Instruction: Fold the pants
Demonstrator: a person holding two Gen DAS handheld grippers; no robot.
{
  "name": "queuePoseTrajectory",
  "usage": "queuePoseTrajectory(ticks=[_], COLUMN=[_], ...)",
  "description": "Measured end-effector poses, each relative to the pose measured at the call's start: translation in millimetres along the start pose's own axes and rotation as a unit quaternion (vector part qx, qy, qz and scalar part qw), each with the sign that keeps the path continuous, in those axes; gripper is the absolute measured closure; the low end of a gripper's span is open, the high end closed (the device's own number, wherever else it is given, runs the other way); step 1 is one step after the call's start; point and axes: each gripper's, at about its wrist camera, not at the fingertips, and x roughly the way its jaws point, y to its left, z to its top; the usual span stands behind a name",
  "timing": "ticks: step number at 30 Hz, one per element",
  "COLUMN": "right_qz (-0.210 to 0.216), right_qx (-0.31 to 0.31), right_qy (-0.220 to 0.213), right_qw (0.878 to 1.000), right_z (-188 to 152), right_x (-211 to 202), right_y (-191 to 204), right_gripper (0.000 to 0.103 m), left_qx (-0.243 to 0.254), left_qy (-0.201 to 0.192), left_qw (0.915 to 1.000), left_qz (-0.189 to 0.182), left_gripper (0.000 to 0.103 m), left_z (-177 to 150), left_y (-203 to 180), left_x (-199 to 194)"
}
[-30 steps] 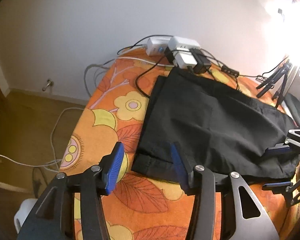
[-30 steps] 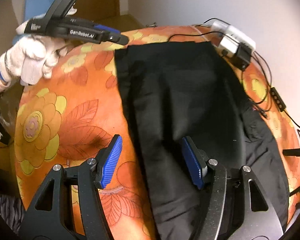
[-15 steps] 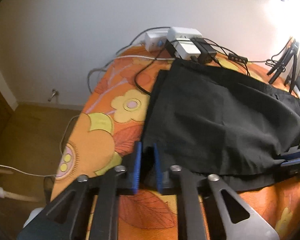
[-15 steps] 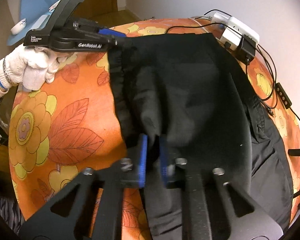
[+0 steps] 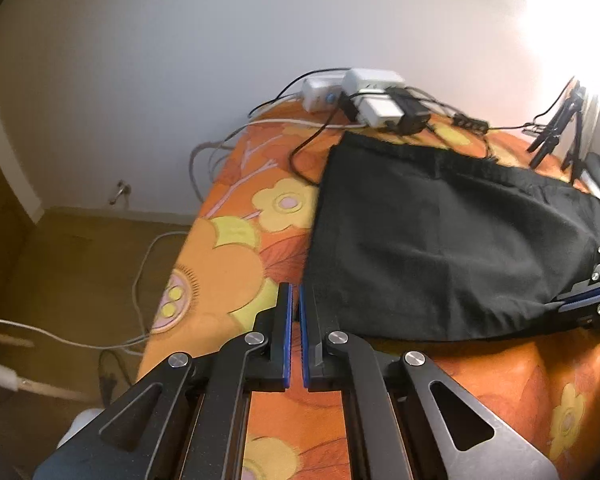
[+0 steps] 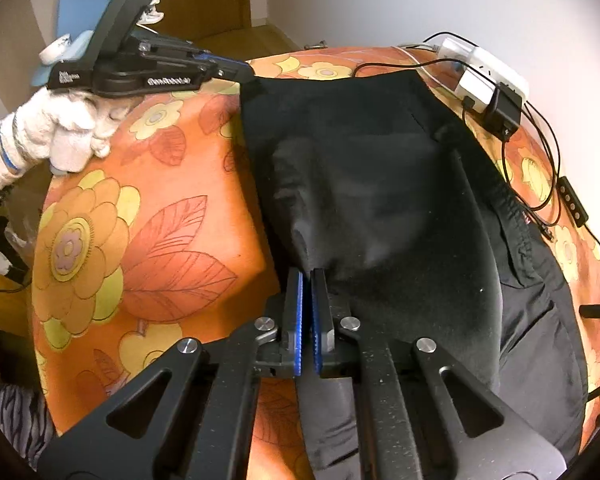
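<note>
Pinching the black pants (image 5: 440,248) at two spots, you are working over a desk (image 5: 228,264) draped in an orange cloth with yellow flowers. Your left hand-held gripper (image 5: 296,300) is sitting with its blue-padded fingers (image 5: 287,320) drawn almost together, clamping the near corner of the pants at the edge facing the left wrist camera. Your right hand-held gripper (image 6: 307,280) is likewise nearly closed, its pads biting a raised ridge of black fabric along the garment's near side, so the cloth is puckering up just ahead of the tips. In the right wrist view your left tool is appearing at the far corner of the pants, with your white-gloved left hand (image 6: 60,136) wrapping its handle.

The pants are lying across the middle of the desk, partly doubled over, with a lower layer showing along the side toward the wall in the right wrist view. Beyond the garment's far edge, a cluster of white power adapters (image 5: 364,96) and a black plug (image 6: 500,114) are sitting on the desk by the white wall, just beside the fabric, with black cables (image 5: 304,160) trailing around them. White cords (image 5: 140,280) are hanging down to the wooden floor (image 5: 80,264) on the left.
</note>
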Motion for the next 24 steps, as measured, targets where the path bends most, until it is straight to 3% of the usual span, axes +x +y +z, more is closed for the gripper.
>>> queuePoseTrajectory(ticks=[7,9,11,13,17,20,24], right_qz=[0.014,0.035,0.041,0.038,0.020,-0.024,-0.060], right_qx=[0.014,0.019,0.030,0.043,0.098,0.135,0.199], right_qy=[0.005,-0.006,-0.024,-0.044,-0.071,-0.080,-0.065], right_qw=[1.000,0.999,0.998,0.997,0.992,0.987,0.976], right_z=[-0.4,-3.7,-8.7,-16.0,-45.5,-83.6,-134.1], right_x=[7.0,-6.1,-23.5,-43.4,-86.1,-118.7,-138.5], right_y=[-3.4,-6.6,-12.9,-20.3,-50.4,-72.9,-98.5], right_gripper=[0.098,0.091,0.075,0.071,0.071,0.071,0.071], left_qx=[0.008,0.025,0.032,0.040,0.080,0.114,0.176], left_qy=[0.012,0.008,0.004,-0.004,-0.019,-0.022,-0.023], left_qw=[0.9999,0.9996,0.9995,0.9991,0.9954,0.9898,0.9731], left_qz=[0.002,0.006,-0.001,-0.011,-0.051,-0.084,-0.147], left_gripper=[0.101,0.101,0.100,0.090,0.089,0.087,0.069], left_z=[-2.8,-2.1,-0.4,1.9,4.8,3.2,-5.9], left_y=[-2.8,-10.4,-17.6,-28.3,-68.4,-103.1,-165.5], left_x=[4.3,-1.3,-7.5,-15.5,-33.5,-41.6,-55.7])
